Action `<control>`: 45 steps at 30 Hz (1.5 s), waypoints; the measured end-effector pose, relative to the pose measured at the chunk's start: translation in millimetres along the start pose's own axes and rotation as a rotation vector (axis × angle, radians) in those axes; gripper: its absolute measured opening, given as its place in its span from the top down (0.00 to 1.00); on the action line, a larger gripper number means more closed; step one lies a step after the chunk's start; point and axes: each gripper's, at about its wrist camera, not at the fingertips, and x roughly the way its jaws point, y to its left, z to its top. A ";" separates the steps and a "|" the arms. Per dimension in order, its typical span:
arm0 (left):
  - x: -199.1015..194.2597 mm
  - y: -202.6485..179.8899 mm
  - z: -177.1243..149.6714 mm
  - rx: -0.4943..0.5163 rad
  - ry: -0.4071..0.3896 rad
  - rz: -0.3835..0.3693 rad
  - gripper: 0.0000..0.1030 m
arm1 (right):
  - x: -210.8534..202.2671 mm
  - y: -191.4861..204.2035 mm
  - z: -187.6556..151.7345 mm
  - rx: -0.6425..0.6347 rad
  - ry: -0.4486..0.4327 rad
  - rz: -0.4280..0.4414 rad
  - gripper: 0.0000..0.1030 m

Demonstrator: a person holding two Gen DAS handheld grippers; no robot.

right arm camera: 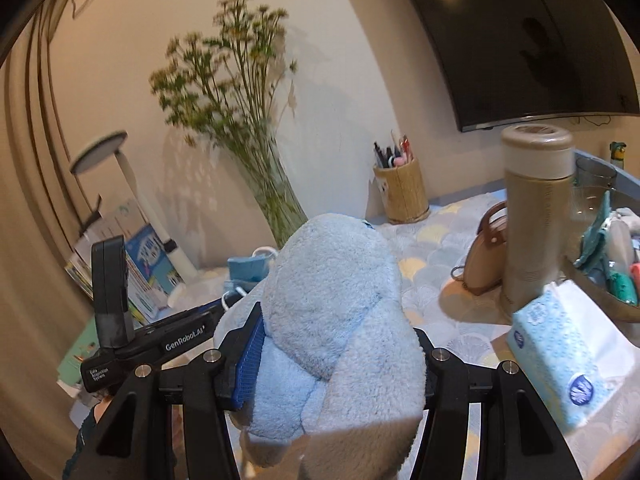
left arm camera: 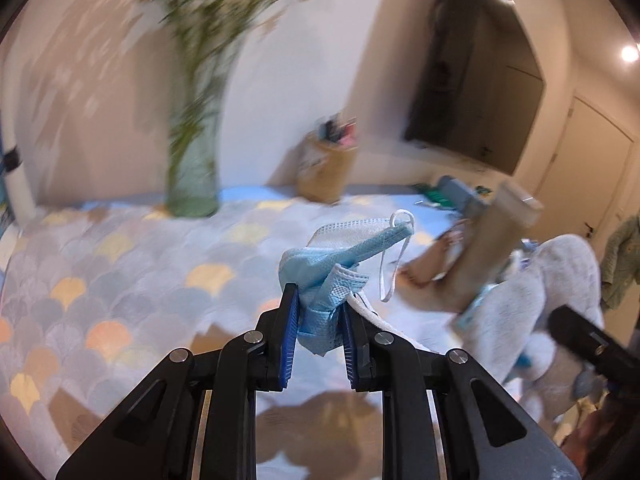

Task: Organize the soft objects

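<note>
Left gripper: jaws narrow, pinching a bunched blue face mask; ear loops hang free, mask clear of the tablecloth
Right gripper: jaws half wide, clamped on a pale blue plush toy that fills the gap; soft bulk sets the spread
Hold height: both soft items above the table, likely for carrying to one place
Obstacles: flask, tissue pack, vase, pen pot stand near; keep clear

The left gripper's black body reads "GenRobot.AI", and a smaller label there reads "Data Acquisition System".
</note>
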 end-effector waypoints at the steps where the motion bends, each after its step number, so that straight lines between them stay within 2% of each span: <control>1: -5.3 -15.9 8.1 0.019 -0.014 -0.020 0.83 | -6.8 -1.9 1.9 0.005 -0.014 0.005 0.46; 7: -17.6 -117.2 53.9 0.157 -0.070 -0.119 0.83 | -75.8 -40.8 38.0 0.052 -0.164 -0.039 0.46; 11: -3.0 -192.7 88.4 0.208 -0.046 -0.233 0.83 | -120.0 -94.3 68.1 0.099 -0.261 -0.173 0.46; 13: 16.3 -227.2 103.3 0.226 -0.015 -0.276 0.83 | -133.7 -129.6 83.0 0.134 -0.275 -0.259 0.46; 17: 64.4 -276.8 116.3 0.249 0.042 -0.278 0.83 | -136.5 -195.4 106.0 0.198 -0.232 -0.395 0.46; 20: 105.7 -304.4 118.0 0.284 0.075 -0.225 0.83 | -120.0 -245.5 116.0 0.241 -0.149 -0.473 0.46; 25: 162.2 -330.1 117.9 0.314 0.130 -0.148 0.82 | -93.1 -297.4 116.1 0.284 -0.071 -0.489 0.45; 27: 184.0 -335.2 118.0 0.301 0.174 -0.133 0.71 | -82.9 -312.4 116.7 0.286 -0.042 -0.482 0.42; 28: 188.8 -335.0 117.4 0.298 0.191 -0.125 0.66 | -76.3 -318.6 117.5 0.284 -0.022 -0.481 0.35; 30: 197.6 -337.3 114.0 0.309 0.223 -0.108 0.66 | -64.4 -329.5 118.7 0.284 0.029 -0.508 0.35; 32: 196.5 -338.7 109.9 0.333 0.238 -0.115 0.66 | -66.2 -335.8 115.8 0.286 0.045 -0.524 0.35; 37: 154.8 -339.2 106.1 0.352 0.178 -0.207 0.64 | -93.7 -334.6 102.3 0.310 0.012 -0.515 0.35; 38: 146.4 -339.2 106.4 0.352 0.169 -0.220 0.54 | -100.9 -331.8 100.2 0.305 0.000 -0.523 0.35; 39: 135.0 -337.9 106.5 0.351 0.154 -0.232 0.50 | -105.9 -328.5 99.6 0.300 -0.009 -0.527 0.35; 40: 118.6 -333.6 106.7 0.351 0.130 -0.247 0.36 | -111.0 -323.6 98.5 0.295 -0.016 -0.527 0.35; 41: 107.1 -330.6 108.0 0.349 0.106 -0.259 0.31 | -116.3 -316.9 97.4 0.290 -0.024 -0.523 0.35; 45: 46.7 -305.0 111.1 0.354 0.020 -0.279 0.31 | -128.2 -287.2 97.5 0.278 -0.044 -0.476 0.35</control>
